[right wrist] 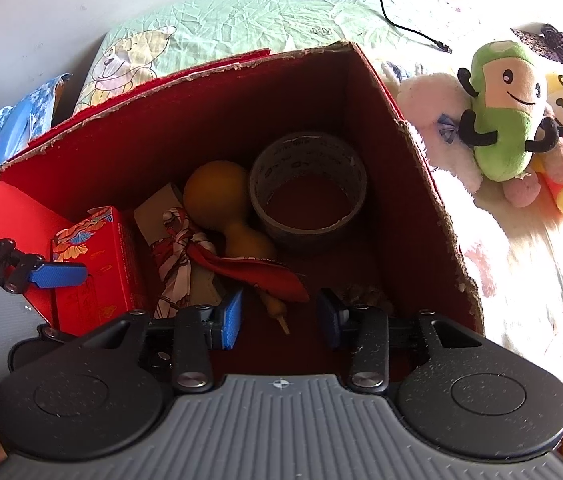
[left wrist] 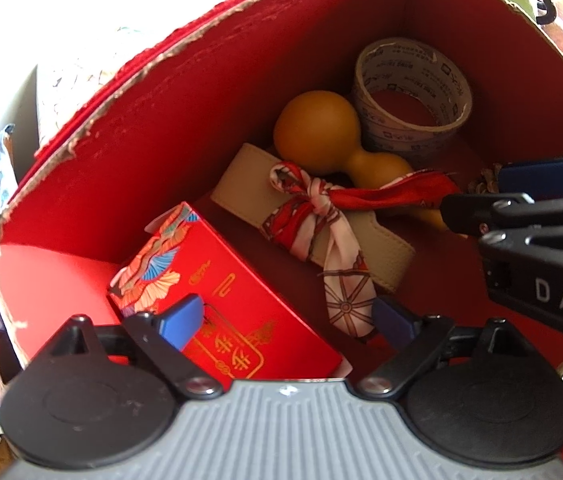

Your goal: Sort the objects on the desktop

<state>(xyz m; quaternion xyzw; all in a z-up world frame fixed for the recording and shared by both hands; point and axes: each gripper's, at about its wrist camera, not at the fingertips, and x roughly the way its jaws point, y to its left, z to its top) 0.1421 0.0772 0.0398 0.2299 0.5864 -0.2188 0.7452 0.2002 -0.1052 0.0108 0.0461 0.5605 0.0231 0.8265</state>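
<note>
Inside torn-rimmed red box (right wrist: 421,208), spread tongs (right wrist: 279,320)

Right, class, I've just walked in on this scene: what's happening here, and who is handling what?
A person holds two hand-held grippers over an open red cardboard box on a bed. Both the left gripper and the right gripper are open and hold nothing. Already in the box lie a tape roll, a yellow gourd, a cream strap tied with a red patterned scarf, and a small red gift box. Plush toys sit outside, beside the box.
</note>
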